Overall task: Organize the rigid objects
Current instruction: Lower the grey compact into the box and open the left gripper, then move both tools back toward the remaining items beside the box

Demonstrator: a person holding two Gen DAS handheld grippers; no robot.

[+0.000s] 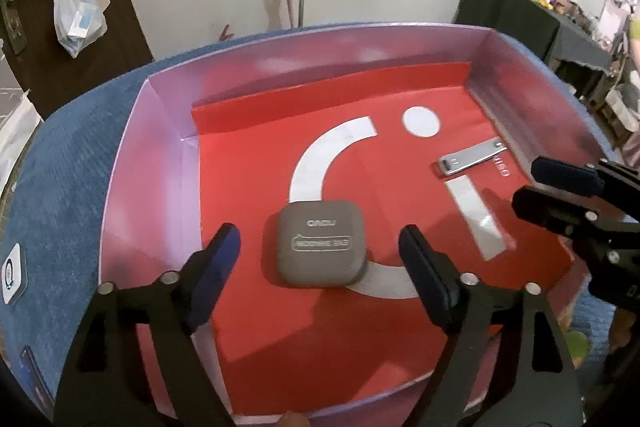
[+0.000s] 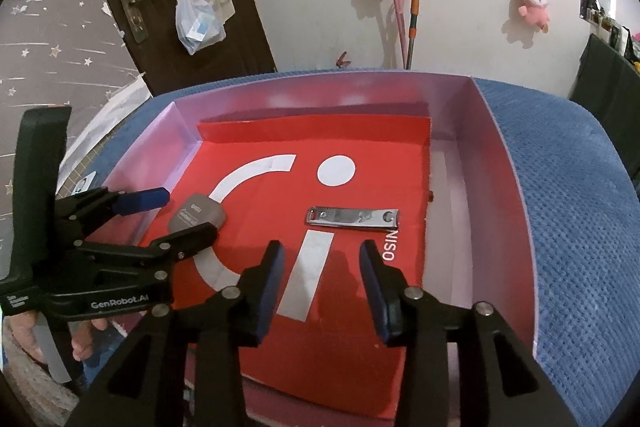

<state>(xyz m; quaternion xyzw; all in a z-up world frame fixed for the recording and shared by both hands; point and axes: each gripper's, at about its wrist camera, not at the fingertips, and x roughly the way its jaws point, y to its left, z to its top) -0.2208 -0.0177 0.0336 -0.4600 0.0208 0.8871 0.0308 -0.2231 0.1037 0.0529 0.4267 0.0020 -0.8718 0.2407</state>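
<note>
Both tools sit open and empty: left tool (image 1: 320,263) straddles the rounded grey plastic case (image 1: 316,243), right tool (image 2: 320,267) just short of the flat steel nail clipper (image 2: 352,218) lying crosswise.

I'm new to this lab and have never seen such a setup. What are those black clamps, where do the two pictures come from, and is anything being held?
The clamps are handheld two-finger grippers, one in each of a person's hands. Each carries a camera looking along its fingers, so there is one picture per gripper. The left gripper stands open around a grey rounded case without touching it. The right gripper is open short of a metal nail clipper. Both things lie on red printed paper inside a shallow pale box on a blue cloth. Nothing is held.
</note>
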